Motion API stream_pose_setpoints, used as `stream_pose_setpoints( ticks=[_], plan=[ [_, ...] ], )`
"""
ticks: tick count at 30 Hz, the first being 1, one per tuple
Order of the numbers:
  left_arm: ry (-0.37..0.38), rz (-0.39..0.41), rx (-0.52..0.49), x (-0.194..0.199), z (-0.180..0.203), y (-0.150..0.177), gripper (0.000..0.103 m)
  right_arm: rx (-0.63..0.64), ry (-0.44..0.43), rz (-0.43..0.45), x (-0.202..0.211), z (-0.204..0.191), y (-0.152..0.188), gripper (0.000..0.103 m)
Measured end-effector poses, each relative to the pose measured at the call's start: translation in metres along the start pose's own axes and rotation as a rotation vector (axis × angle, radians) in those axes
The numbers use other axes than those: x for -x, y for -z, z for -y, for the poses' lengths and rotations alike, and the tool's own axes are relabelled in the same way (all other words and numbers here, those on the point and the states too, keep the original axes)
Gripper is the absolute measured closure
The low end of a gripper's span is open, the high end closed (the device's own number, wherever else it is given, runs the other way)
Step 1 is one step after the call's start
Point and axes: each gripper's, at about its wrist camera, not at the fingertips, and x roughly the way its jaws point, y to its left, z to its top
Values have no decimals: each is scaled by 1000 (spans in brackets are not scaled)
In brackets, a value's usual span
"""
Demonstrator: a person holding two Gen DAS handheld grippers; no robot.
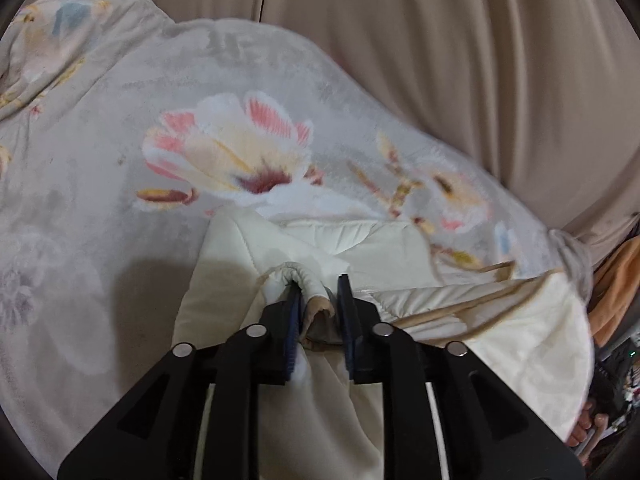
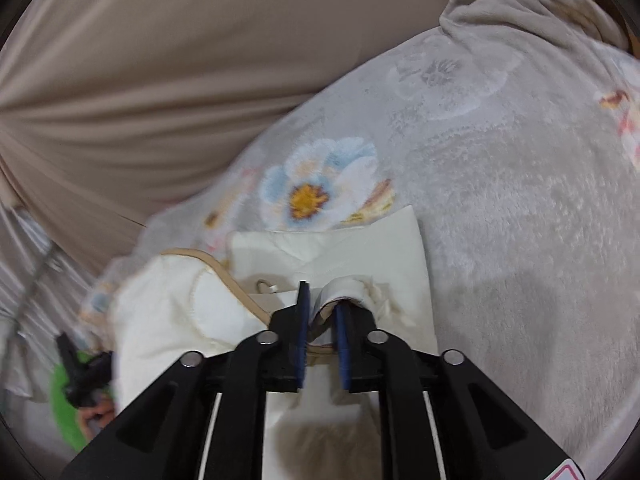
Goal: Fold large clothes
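Observation:
A cream-white garment (image 1: 400,256) with tan trim lies partly folded on a grey floral blanket (image 1: 120,128). My left gripper (image 1: 319,286) is shut on a bunched fold of the garment's edge, which fills the gap between its blue pads. In the right wrist view the same garment (image 2: 360,248) lies on the blanket (image 2: 520,200). My right gripper (image 2: 322,294) is shut on another rolled edge of the garment. The cloth hangs down under both grippers.
Beige curtain folds (image 1: 480,60) hang behind the blanket, also in the right wrist view (image 2: 160,80). An orange cloth (image 1: 616,292) is at the right edge. The other gripper's black frame and a green object (image 2: 68,412) show at the lower left.

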Motion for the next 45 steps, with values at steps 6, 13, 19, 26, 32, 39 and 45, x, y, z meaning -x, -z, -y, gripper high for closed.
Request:
stream_pose_setpoints(
  ticks=[6, 13, 19, 26, 32, 39, 45],
  plan=[
    [8, 165, -46, 93, -10, 6, 7, 83, -34, 102, 85, 0, 19, 41],
    [48, -58, 5, 71, -38, 53, 9, 116, 17, 4, 88, 17, 70, 35],
    [-39, -73, -75, 73, -27, 70, 87, 264, 152, -48, 73, -12, 80, 93],
    [-10, -58, -72, 130, -39, 84, 94, 260, 36, 17, 133, -22, 103, 96],
    [-56, -150, -15, 87, -67, 113, 93, 180, 150, -124, 85, 26, 117, 96],
    [-58, -14, -87, 131, -36, 71, 38, 271, 164, 51, 131, -7, 87, 56],
    [-16, 38, -73, 90, -10, 17, 10, 242, 120, 103, 97, -26, 32, 37]
  ],
)
